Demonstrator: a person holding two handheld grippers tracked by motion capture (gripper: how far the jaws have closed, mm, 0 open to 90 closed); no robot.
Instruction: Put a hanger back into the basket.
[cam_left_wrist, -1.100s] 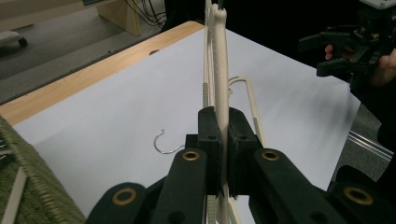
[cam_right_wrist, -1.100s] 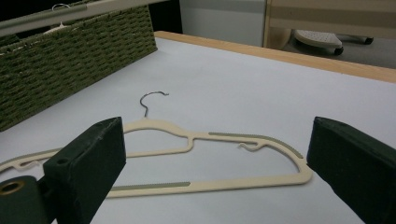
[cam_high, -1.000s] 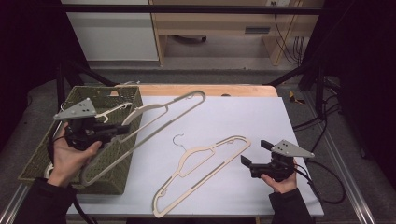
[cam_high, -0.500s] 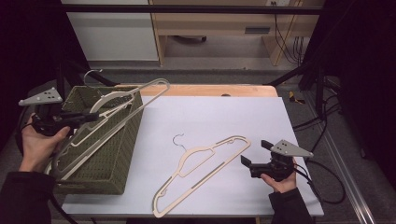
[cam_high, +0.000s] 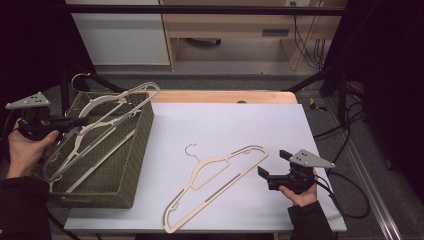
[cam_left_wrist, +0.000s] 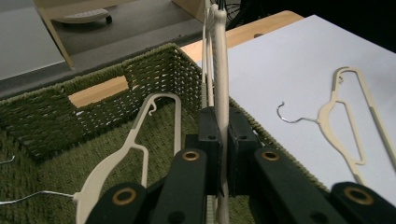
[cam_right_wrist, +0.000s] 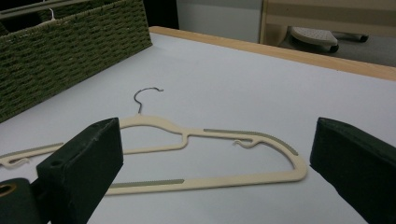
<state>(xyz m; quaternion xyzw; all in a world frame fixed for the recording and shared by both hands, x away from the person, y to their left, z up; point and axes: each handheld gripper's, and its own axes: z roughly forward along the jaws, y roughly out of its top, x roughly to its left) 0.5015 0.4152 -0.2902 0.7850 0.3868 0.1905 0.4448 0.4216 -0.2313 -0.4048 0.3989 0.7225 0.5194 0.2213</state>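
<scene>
Cream plastic hanger with a metal hook (cam_high: 107, 117) is clamped edge-on between the jaws of my left gripper (cam_left_wrist: 223, 154), hanging over the woven green basket (cam_high: 132, 165) and not yet lowered in. Just below that gripper, inside the basket, another cream hanger (cam_left_wrist: 135, 144) already lies on the bottom, so I judge part of the sorting done. My right gripper (cam_high: 267, 167) sits with its jaws wide apart, holding nothing. Just ahead of it, on the white table (cam_high: 250, 125), the last cream hanger (cam_high: 220, 182) lies flat, hook pointing away. Left to do: drop the held one, then fetch that one.
</scene>
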